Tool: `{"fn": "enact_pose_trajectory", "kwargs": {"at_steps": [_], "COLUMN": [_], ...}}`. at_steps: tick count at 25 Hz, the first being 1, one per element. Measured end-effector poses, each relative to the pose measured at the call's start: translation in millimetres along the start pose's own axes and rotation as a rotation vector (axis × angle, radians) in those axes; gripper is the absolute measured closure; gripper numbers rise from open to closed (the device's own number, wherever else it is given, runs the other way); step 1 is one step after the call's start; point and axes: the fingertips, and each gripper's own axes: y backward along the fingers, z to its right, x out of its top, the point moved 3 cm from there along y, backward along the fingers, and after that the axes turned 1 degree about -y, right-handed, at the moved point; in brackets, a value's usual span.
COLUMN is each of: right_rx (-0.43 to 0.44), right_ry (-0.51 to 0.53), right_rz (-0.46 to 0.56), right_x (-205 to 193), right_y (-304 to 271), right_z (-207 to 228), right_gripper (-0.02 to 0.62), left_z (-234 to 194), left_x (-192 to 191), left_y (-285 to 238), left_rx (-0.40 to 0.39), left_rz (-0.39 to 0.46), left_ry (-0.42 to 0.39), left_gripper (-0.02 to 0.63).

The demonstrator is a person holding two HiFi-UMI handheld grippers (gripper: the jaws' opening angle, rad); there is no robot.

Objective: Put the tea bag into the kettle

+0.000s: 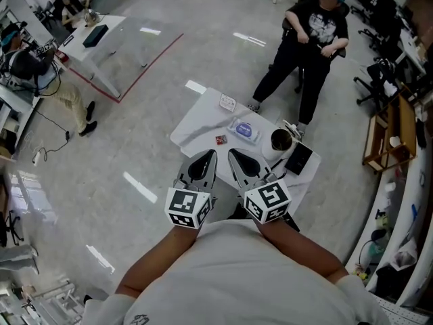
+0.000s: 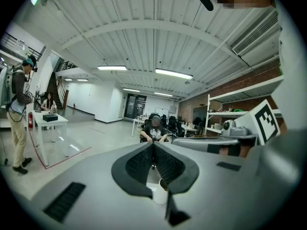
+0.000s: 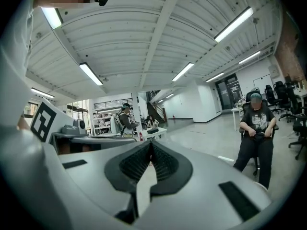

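A small red tea bag (image 1: 220, 139) lies on the white table (image 1: 196, 124) in the head view. To its right stands the white kettle (image 1: 281, 140) with its dark mouth upward; it also shows low between the jaws as the kettle (image 2: 159, 192) in the left gripper view. My left gripper (image 1: 213, 154) and right gripper (image 1: 232, 154) hover side by side over the table's near edge, just short of the tea bag. Both point forward, nearly level. Each has its jaws pressed together with nothing between them, as seen at the left gripper (image 2: 153, 145) and the right gripper (image 3: 150, 145).
A blue and white packet (image 1: 244, 130), a white card (image 1: 227, 102) and a black flat slab (image 1: 298, 158) also lie on the table. A person sits on a chair (image 1: 312, 42) beyond it. Another person (image 1: 30, 70) stands near a second table (image 1: 101, 36) at the left.
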Motion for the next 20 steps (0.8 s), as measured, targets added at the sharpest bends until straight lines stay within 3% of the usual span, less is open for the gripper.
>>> {"fn": "enact_pose_trajectory", "kwargs": {"at_steps": [10,20], "right_rx": [0.033,-0.008], "right_ry": [-0.021,-0.041], "right_rz": [-0.012,-0.032], "right_x": [10.0,13.3], "right_y": [-7.1,-32.5], "right_z": [77.8,110.8], "right_gripper": [0.586,0.586], "left_z": [9.2,-13.0], "left_x": [9.0,9.6], "left_y": [-66.2,-111.2], "left_rx": [0.060,0.020], "left_rz": [0.000,-0.023], "left_ry": [-0.004,0.013], "left_gripper": [0.598,0.598]}}
